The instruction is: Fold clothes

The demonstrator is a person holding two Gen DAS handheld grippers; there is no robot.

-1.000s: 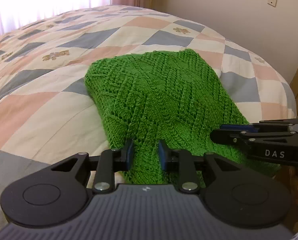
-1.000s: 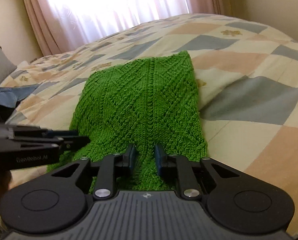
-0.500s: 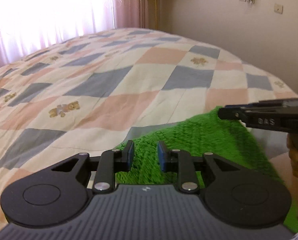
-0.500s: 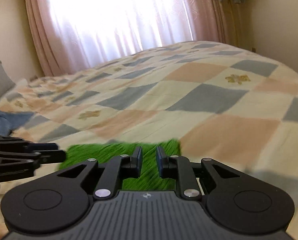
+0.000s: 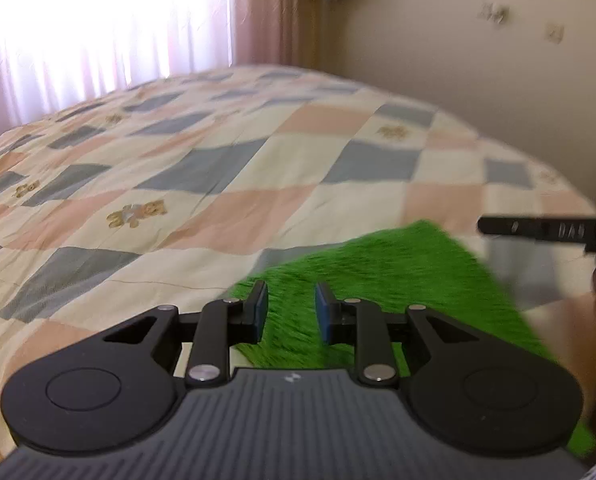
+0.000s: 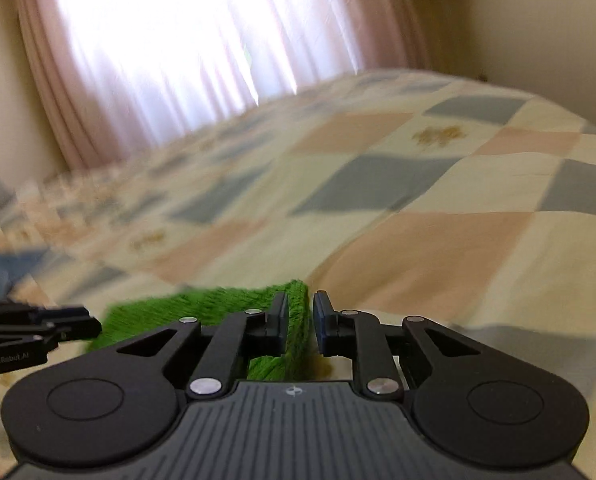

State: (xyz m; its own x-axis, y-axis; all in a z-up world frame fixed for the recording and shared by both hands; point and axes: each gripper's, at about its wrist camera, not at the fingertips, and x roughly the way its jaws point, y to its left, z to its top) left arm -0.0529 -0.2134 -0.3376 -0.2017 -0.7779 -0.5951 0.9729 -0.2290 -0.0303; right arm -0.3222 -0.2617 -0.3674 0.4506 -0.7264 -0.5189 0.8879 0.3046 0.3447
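Observation:
A green knitted garment (image 5: 382, 280) lies folded on the patchwork bedspread (image 5: 217, 168). My left gripper (image 5: 290, 312) sits over its near left part, jaws a little apart with green knit between them. My right gripper (image 6: 300, 320) has its jaws narrowly apart around the garment's right edge (image 6: 298, 320). Both views are blurred by motion. The right gripper's tip shows at the right of the left wrist view (image 5: 538, 230). The left gripper shows at the left of the right wrist view (image 6: 37, 328).
The bed stretches ahead to a bright window with pink curtains (image 6: 169, 52). A beige wall (image 5: 478, 60) runs along the bed's right side. A blue cloth (image 6: 1, 268) lies at the far left of the bed.
Both grippers have moved forward over the bed with the garment's near edge. The long green garment now shows as a shorter folded piece close below the grippers.

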